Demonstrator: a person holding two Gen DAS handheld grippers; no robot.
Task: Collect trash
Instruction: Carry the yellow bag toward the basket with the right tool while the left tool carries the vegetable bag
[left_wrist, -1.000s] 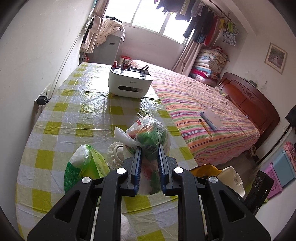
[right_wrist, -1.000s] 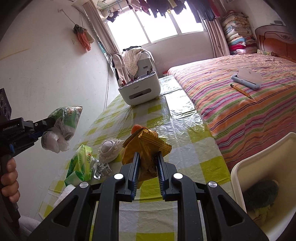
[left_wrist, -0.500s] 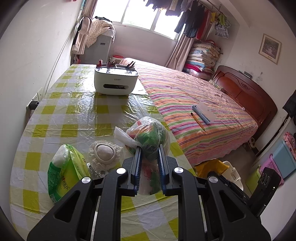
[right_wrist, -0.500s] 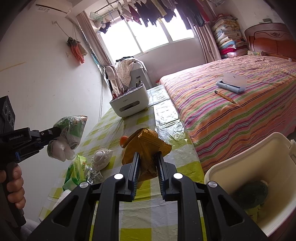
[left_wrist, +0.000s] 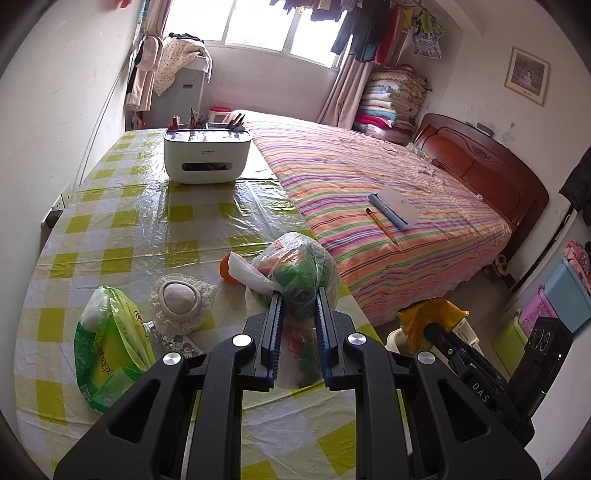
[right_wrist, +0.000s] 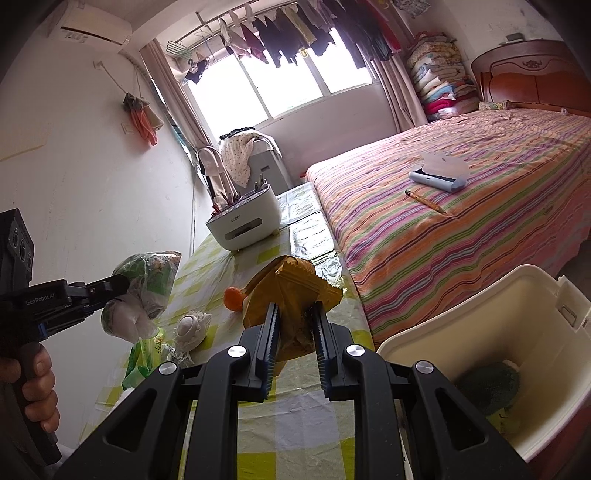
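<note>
My left gripper (left_wrist: 298, 295) is shut on a clear plastic bag of green and red scraps (left_wrist: 299, 266) and holds it above the checked table (left_wrist: 122, 229). It also shows in the right wrist view (right_wrist: 147, 280). My right gripper (right_wrist: 294, 314) is shut on a crumpled yellow-brown wrapper (right_wrist: 291, 291), held near the table's right edge beside a cream trash bin (right_wrist: 491, 332) that holds something dark. The wrapper also shows in the left wrist view (left_wrist: 428, 314). On the table lie a green packet (left_wrist: 107, 343), a white foam fruit net (left_wrist: 183, 299) and an orange piece (left_wrist: 225, 271).
A white desk organiser (left_wrist: 207, 157) stands at the table's far end. A striped bed (left_wrist: 388, 195) with a pencil and a blue case runs along the right. A wall socket (left_wrist: 55, 214) is on the left wall. Coloured boxes (left_wrist: 561, 299) stand on the floor.
Both grippers have pulled back and risen with their loads. The right gripper has swung toward the bin, which now fills more of its view.
</note>
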